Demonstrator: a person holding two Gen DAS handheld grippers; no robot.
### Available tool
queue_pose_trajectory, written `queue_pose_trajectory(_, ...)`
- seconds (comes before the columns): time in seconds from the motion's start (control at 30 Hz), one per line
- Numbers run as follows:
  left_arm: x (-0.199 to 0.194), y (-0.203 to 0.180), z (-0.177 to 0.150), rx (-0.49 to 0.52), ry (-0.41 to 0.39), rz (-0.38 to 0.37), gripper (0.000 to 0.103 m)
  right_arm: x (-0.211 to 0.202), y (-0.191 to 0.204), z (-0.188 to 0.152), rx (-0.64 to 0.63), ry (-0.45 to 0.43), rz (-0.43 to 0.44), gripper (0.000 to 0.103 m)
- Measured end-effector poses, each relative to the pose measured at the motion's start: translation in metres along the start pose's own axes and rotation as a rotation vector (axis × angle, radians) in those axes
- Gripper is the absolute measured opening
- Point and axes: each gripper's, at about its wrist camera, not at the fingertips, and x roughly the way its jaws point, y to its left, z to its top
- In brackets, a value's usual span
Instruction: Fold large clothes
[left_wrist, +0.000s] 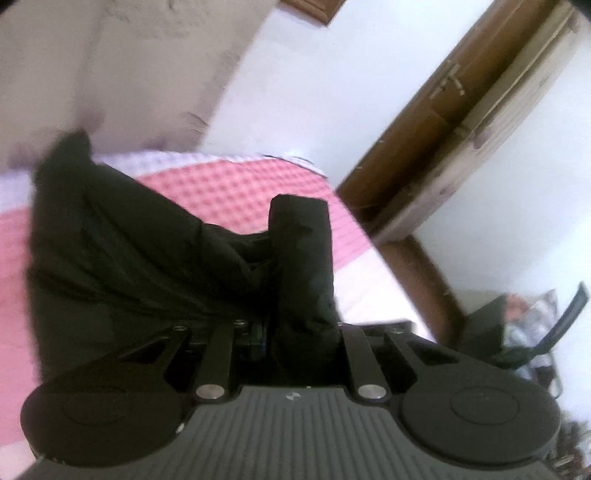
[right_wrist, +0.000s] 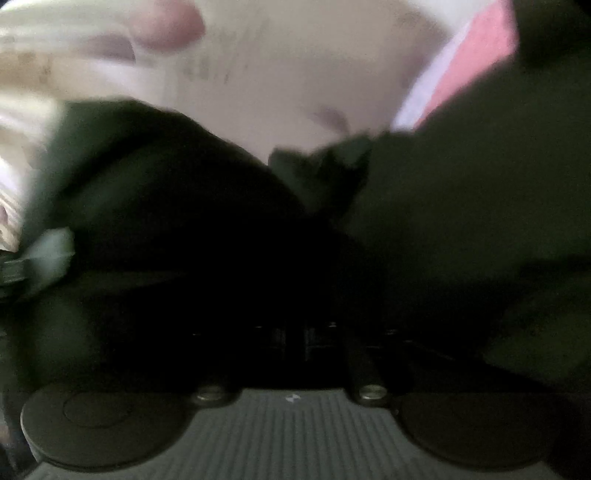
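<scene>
Both hand-held grippers, left (left_wrist: 273, 273) and right (right_wrist: 295, 258), clamped on black fabric garment (left_wrist: 122, 251). Keep edge taut, lay flat on pink checked bed (left_wrist: 229, 192), no bunching.

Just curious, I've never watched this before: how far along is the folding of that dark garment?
Nothing looks folded yet. In hand: the left claw is shut on the dark garment, lifted in a bunch above the pink checked bedspread. The right claw's view is buried in dark cloth. Spreading and folding remain.

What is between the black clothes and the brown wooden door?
In the left wrist view, pink checked bedding lies between the black garment and the wooden door.
</scene>
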Motion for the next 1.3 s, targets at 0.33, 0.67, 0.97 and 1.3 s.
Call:
queue_pose_trajectory(0.33, 0.074, 0.034, -0.057, -0.121, -0.236, -0.286, 0.028, -0.126, -0.026, -0.01, 0.031, -0.143, 0.049, 0.063)
queue_pose_trajectory(0.67, 0.06, 0.064, -0.144, -0.281, -0.81, -0.448, 0.063, -0.148, 0.014, -0.012, -0.081, -0.149, 0.04, 0.099)
queue_pose_trajectory(0.97, 0.039, 0.067, -0.192, -0.484, -0.966, -0.463, 0.076, -0.103, 0.045, -0.012, -0.284, -0.069, -0.164, 0.099)
queue_pose_trajectory(1.3, 0.035, 0.065, -0.24, -0.579, -0.992, -0.421, 0.076, -0.03, 0.068, -0.003, -0.586, 0.049, -0.39, 0.041)
